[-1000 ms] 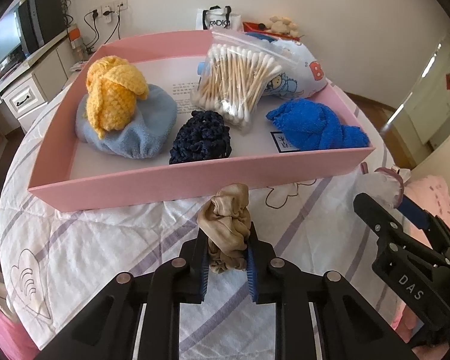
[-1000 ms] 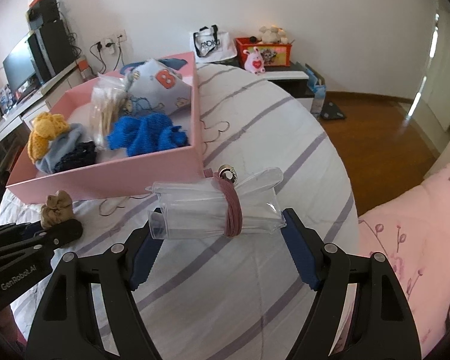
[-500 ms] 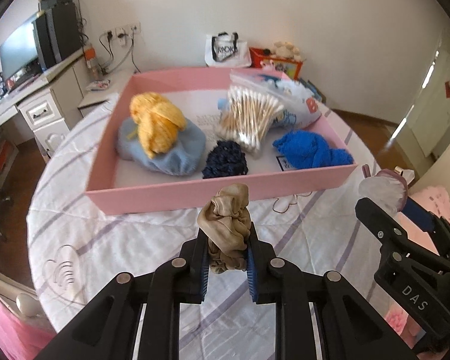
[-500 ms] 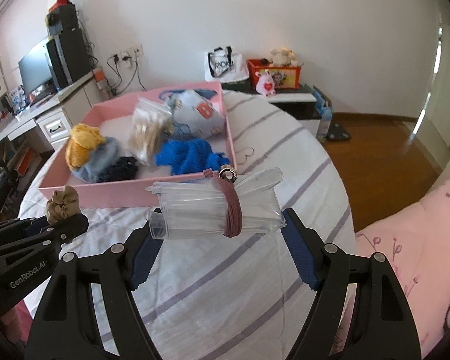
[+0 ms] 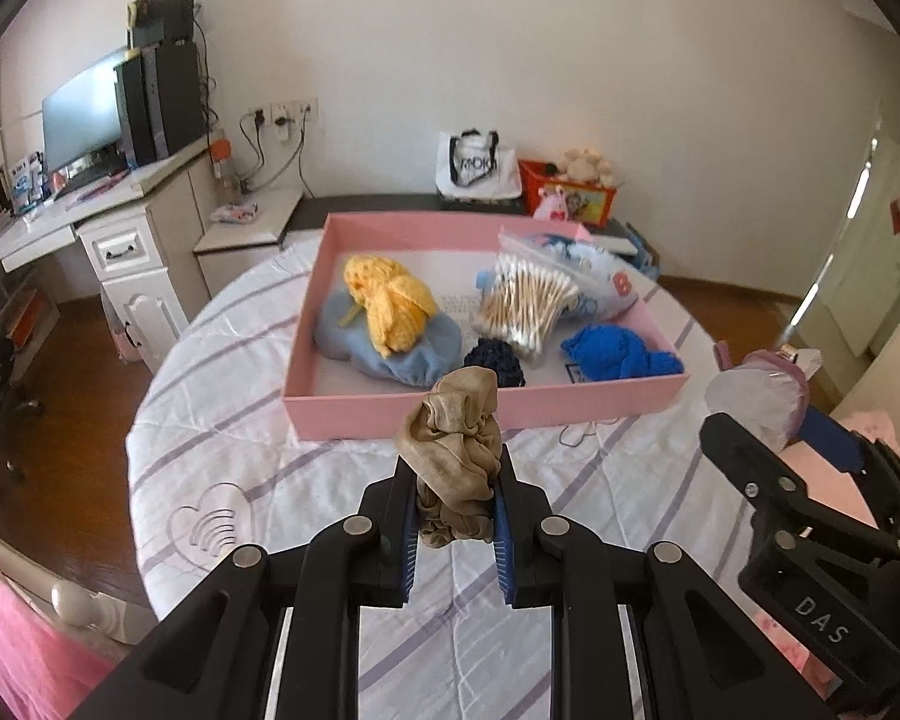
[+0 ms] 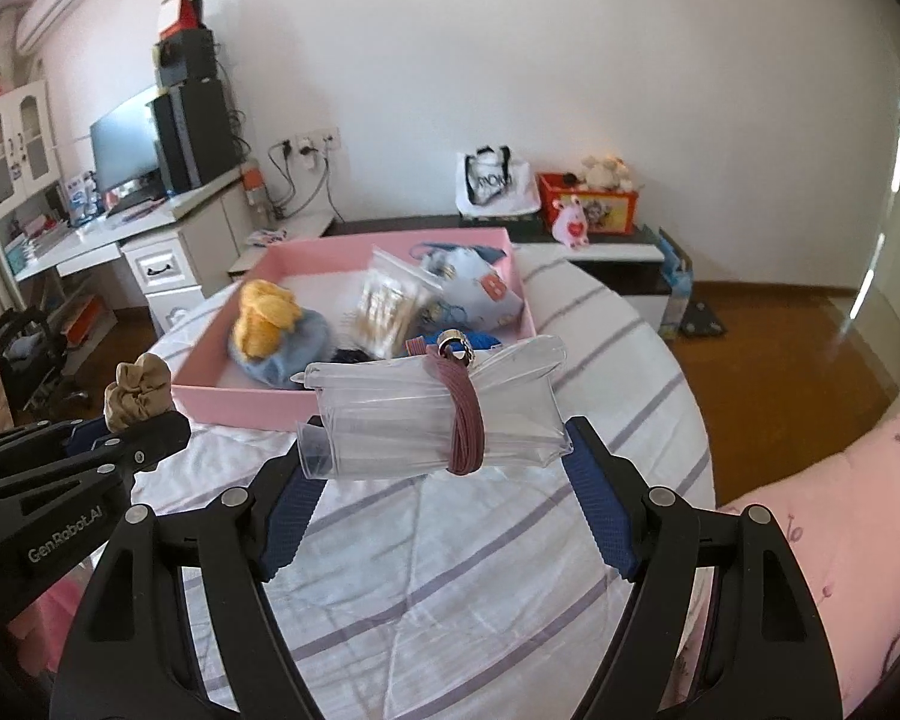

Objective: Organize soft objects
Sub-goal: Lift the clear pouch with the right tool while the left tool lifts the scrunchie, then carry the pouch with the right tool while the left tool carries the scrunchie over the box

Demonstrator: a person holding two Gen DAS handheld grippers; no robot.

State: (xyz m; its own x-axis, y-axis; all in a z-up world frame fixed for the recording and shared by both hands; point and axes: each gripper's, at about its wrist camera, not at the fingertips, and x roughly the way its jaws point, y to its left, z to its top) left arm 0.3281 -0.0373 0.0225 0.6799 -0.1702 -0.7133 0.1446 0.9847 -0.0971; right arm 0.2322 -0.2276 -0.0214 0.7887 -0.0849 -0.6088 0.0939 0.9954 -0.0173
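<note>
– Left gripper (image 5: 456,531)?
– Black frame, blue ribbed pads (image 5: 500,534), silver screws, "GenRobot.AI" in white.
– Right gripper (image 6: 444,501)?
– Same black frame, blue pads (image 6: 600,510), silver screws, "DAS" lettering.

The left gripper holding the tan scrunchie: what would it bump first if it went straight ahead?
Probably the near wall of the pink box, straight ahead of the left gripper and its scrunchie; depth is unclear.

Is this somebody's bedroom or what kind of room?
Probably a bedroom or home living space: a desk with a monitor, a toy box with a plush animal, and pink bedding beside the cloth-covered table.
</note>
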